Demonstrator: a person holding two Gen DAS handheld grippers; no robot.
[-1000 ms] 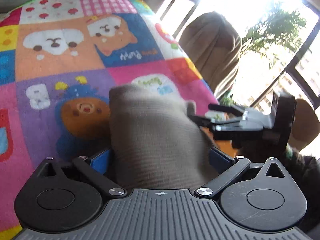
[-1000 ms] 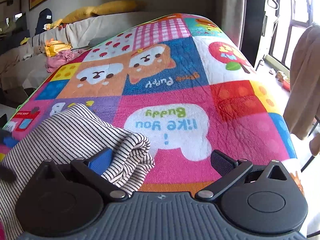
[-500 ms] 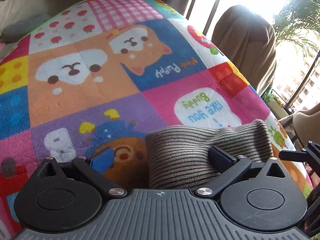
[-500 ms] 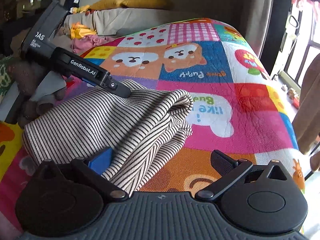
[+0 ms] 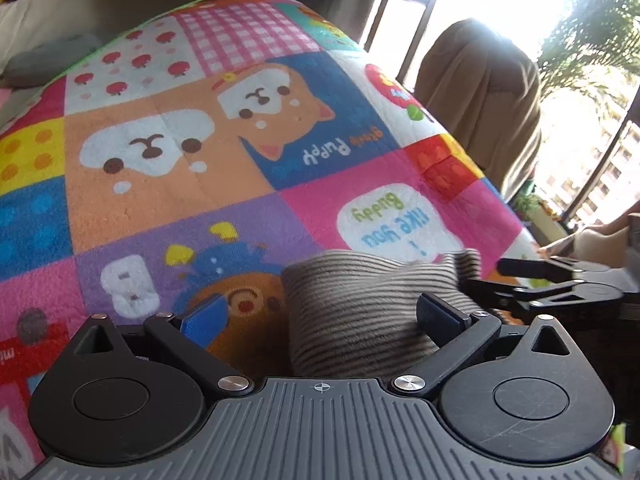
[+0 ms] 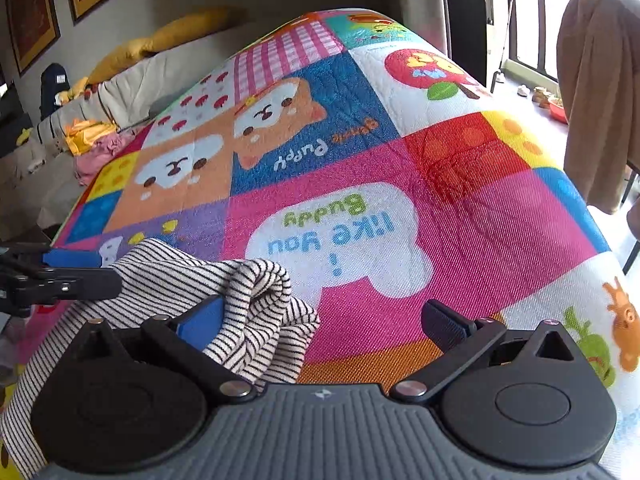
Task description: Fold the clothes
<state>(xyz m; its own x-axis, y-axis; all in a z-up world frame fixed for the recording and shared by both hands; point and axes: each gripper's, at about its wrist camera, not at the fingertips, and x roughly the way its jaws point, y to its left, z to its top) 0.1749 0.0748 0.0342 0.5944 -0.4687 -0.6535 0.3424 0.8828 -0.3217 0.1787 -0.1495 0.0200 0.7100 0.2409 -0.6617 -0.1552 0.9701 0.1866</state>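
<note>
A black-and-white striped garment (image 5: 360, 312) lies bunched on the colourful cartoon quilt (image 5: 168, 168). In the left wrist view my left gripper (image 5: 322, 314) is open, and the cloth sits between its fingers, against the right pad (image 5: 440, 314). My right gripper (image 5: 540, 280) shows at the right edge, just past the garment. In the right wrist view the garment (image 6: 168, 280) fills the lower left with a rolled fold beside the blue left pad (image 6: 200, 320). There my right gripper (image 6: 322, 320) is open over the quilt (image 6: 440, 168). The left gripper (image 6: 60, 280) reaches onto the cloth from the left.
A brown cloth draped over a chair (image 5: 480, 100) stands beyond the quilt's right edge by the bright window. A sofa with yellow cushions (image 6: 160, 40) and loose clothes (image 6: 92, 144) runs along the far left. The quilt's edge drops off at the right (image 6: 592, 240).
The garment, held up in front of the left camera a second ago, has come down onto the quilt. The left gripper has sunk from above the cloth to its left side.
</note>
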